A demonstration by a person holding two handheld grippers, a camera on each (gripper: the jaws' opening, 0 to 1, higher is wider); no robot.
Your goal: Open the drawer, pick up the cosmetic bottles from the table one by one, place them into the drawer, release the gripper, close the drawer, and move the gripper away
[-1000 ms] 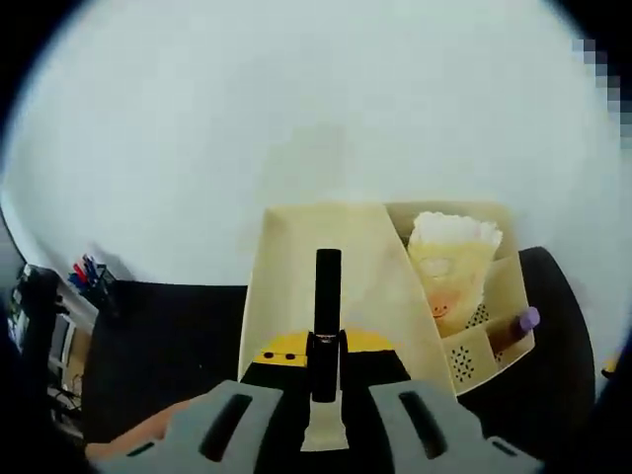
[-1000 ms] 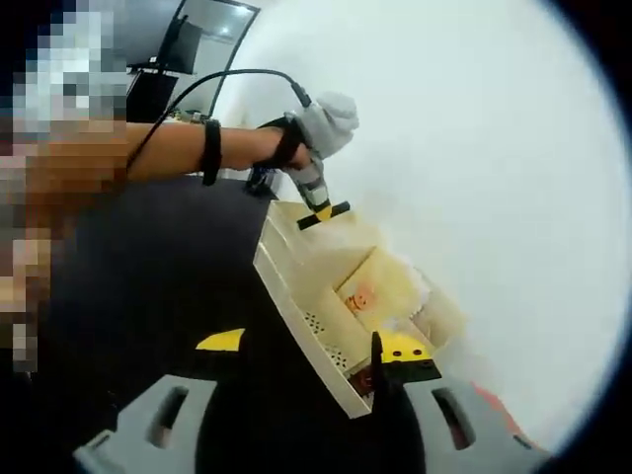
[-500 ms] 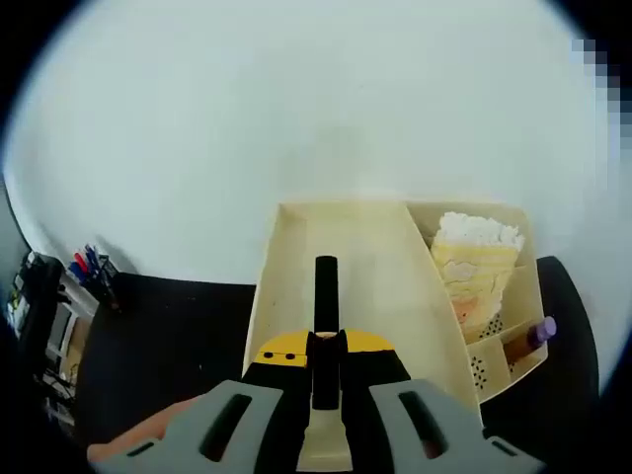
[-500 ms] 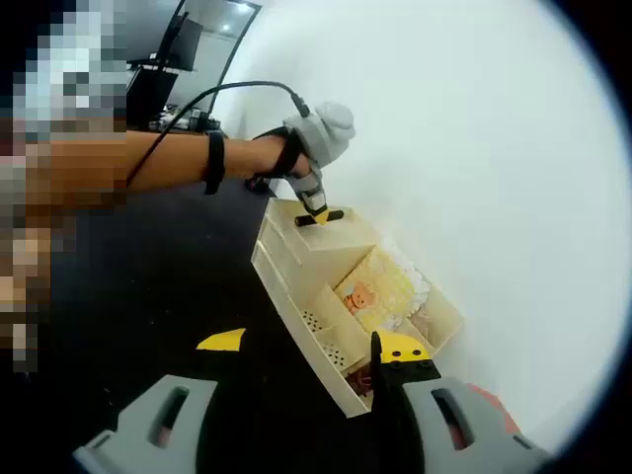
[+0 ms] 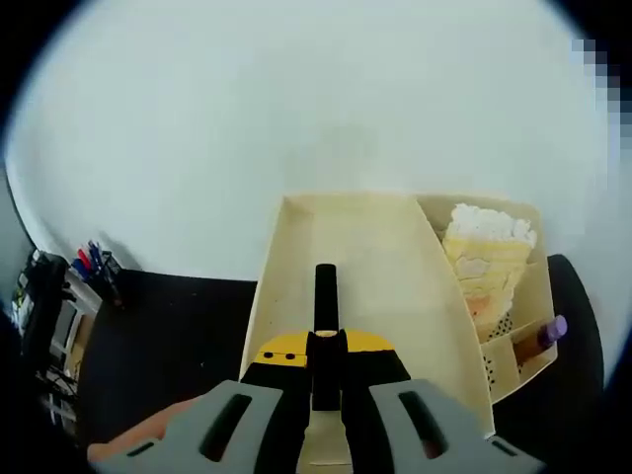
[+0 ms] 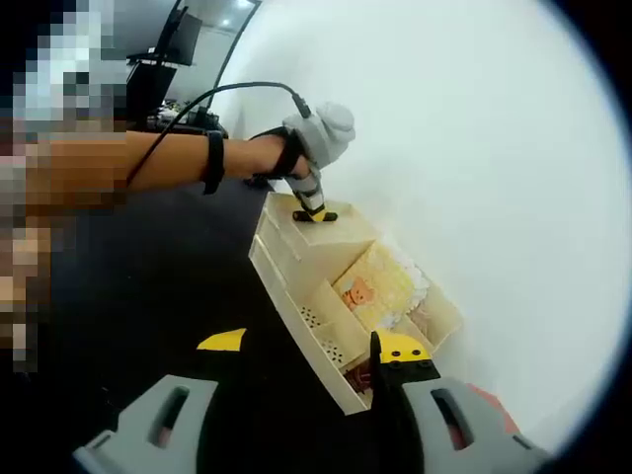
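Drawer unit [image 5: 355, 286] on black table [image 5: 168, 336] | our left gripper [image 5: 324, 395] jaws together over its top | right gripper [image 6: 380, 415] jaws together too, well apart

white wall [image 5: 316, 99], black table [image 6: 148, 296] below the wall, cup of colored pens [image 5: 94, 267] on the table by the wall, black monitor [image 6: 183, 39] far along the wall
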